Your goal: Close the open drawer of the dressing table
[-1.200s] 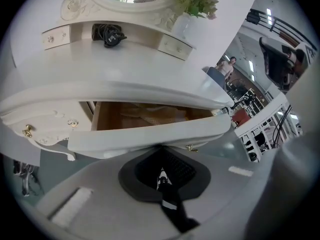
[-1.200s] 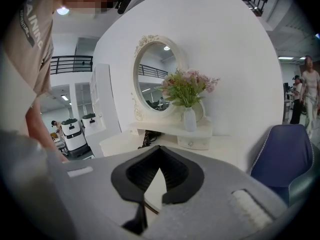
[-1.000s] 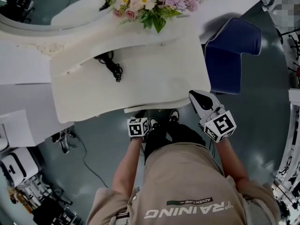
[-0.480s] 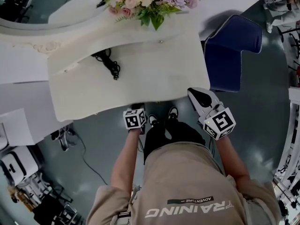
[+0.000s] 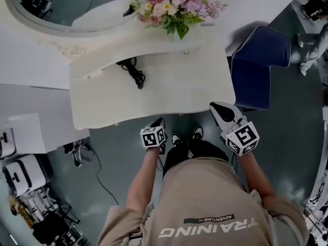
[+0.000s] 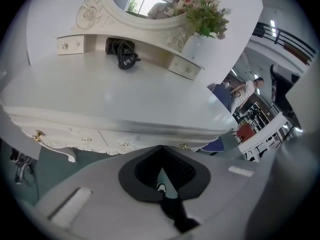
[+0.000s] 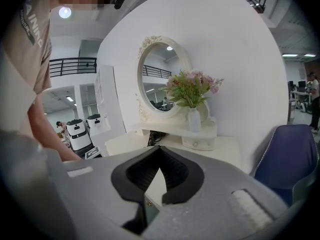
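The white dressing table (image 5: 169, 86) fills the middle of the head view. Its front drawer (image 6: 125, 142) sits flush under the table top, with small gold knobs (image 6: 37, 134) along the carved front. My left gripper (image 5: 160, 123) hangs just in front of the table's front edge, jaws shut on nothing; in the left gripper view (image 6: 160, 149) its tips point at the drawer front from a short way off. My right gripper (image 5: 215, 107) is by the table's right front corner, also shut and holding nothing (image 7: 160, 148).
A vase of pink flowers (image 5: 177, 6), an oval mirror (image 5: 66, 4) and a black coiled cable (image 5: 132, 70) are on the table. A blue chair (image 5: 259, 60) stands to the right. White machines (image 5: 20, 173) and floor cables (image 5: 77, 152) lie to the left. The person's feet (image 5: 187, 136) are under the edge.
The drawer front that stuck out below the table edge has gone in flush. My left gripper pushed forward, then drew back a little. The right gripper barely moved.
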